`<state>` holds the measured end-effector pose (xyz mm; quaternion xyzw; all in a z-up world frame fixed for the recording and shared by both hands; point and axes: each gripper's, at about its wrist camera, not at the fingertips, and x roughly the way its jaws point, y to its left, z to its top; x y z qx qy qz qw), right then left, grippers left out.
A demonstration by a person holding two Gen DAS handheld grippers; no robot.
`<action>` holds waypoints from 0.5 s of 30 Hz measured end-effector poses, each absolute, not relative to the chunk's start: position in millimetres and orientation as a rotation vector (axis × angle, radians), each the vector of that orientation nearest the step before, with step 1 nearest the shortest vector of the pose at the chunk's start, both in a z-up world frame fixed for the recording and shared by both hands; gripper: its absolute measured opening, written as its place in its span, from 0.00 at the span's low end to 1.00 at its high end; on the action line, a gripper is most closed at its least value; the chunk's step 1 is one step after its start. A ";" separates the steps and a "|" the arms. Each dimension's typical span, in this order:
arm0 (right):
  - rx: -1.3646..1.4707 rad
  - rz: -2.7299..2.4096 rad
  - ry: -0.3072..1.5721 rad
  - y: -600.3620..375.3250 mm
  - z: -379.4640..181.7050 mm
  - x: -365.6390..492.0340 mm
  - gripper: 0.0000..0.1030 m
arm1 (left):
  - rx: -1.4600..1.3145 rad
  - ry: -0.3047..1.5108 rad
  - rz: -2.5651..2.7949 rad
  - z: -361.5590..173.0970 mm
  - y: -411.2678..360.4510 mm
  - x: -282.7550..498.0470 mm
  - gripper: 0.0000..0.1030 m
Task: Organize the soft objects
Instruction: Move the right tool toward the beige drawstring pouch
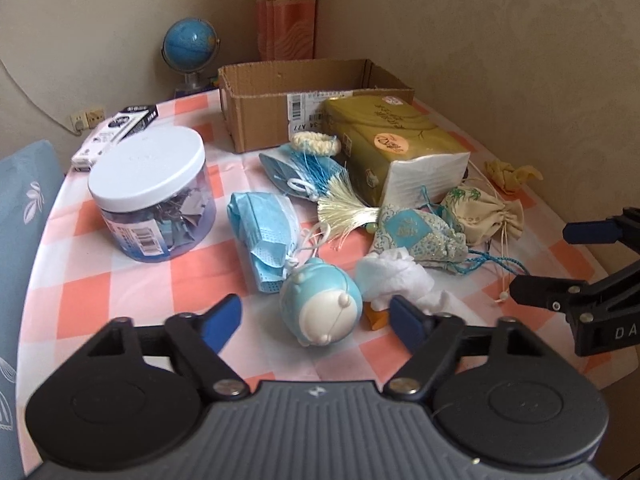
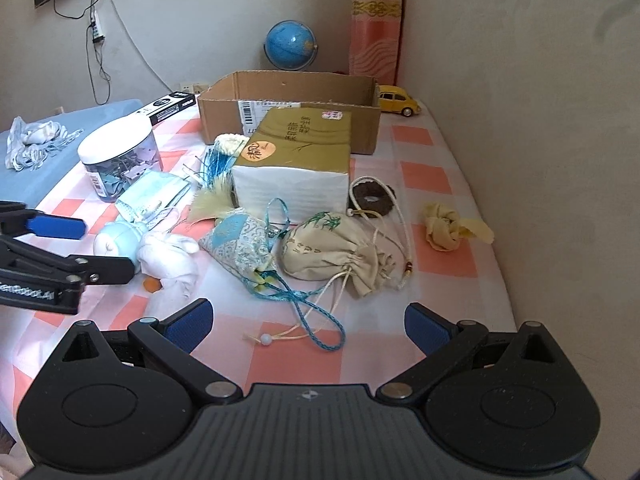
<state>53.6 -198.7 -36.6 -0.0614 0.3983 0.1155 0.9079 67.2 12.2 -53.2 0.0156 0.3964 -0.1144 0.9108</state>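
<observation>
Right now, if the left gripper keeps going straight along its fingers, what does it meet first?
Most likely the round pale-blue and cream plush toy, lying between the open left gripper fingers' line; depth is uncertain.

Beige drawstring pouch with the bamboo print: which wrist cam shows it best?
Right wrist view. The beige drawstring pouch lies near centre there, unobstructed, with its print, gathered neck and cords all visible. In the left wrist view the pouch sits farther off toward the right, smaller, and the patterned blue sachet covers its near-left side.
</observation>
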 end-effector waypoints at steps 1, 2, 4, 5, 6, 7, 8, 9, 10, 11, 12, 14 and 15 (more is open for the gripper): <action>-0.127 0.242 0.820 -197.7 -37.1 54.5 1.00 | 0.025 0.821 -0.240 -54.3 12.9 68.3 0.69; -0.126 0.248 0.820 -197.0 -37.5 55.3 1.00 | 0.020 0.823 -0.243 -55.2 13.2 69.5 0.67; -0.121 0.256 0.821 -196.0 -38.1 56.8 1.00 | 0.020 0.829 -0.243 -57.3 12.8 71.6 0.67; -0.120 0.261 0.821 -195.3 -38.6 57.3 1.00 | 0.020 0.831 -0.241 -58.4 12.9 72.7 0.64; -0.121 0.265 0.820 -194.6 -39.0 57.4 1.00 | 0.017 0.833 -0.241 -59.5 13.1 73.7 0.62; -0.123 0.267 0.819 -194.3 -38.8 57.2 1.00 | 0.014 0.836 -0.242 -60.4 13.5 74.7 0.61; -0.124 0.268 0.819 -194.2 -39.0 57.1 1.00 | 0.008 0.839 -0.244 -61.2 13.9 75.6 0.58; -0.126 0.268 0.819 -194.2 -39.1 57.0 1.00 | 0.003 0.839 -0.245 -61.8 14.8 76.6 0.57; -0.127 0.269 0.818 -194.3 -39.1 56.8 1.00 | 0.000 0.837 -0.243 -62.1 15.2 77.0 0.56; -0.128 0.268 0.817 -194.6 -39.0 56.9 1.00 | -0.005 0.838 -0.246 -62.3 15.8 77.5 0.46; -0.131 0.265 0.816 -194.6 -38.7 57.0 1.00 | -0.013 0.841 -0.253 -62.3 16.9 77.8 0.44; -0.132 0.259 0.812 -195.6 -37.9 57.5 1.00 | -0.018 0.843 -0.253 -61.7 18.4 77.2 0.44; -0.133 0.256 0.808 -196.1 -37.4 58.1 1.00 | -0.017 0.843 -0.250 -61.0 19.0 76.4 0.44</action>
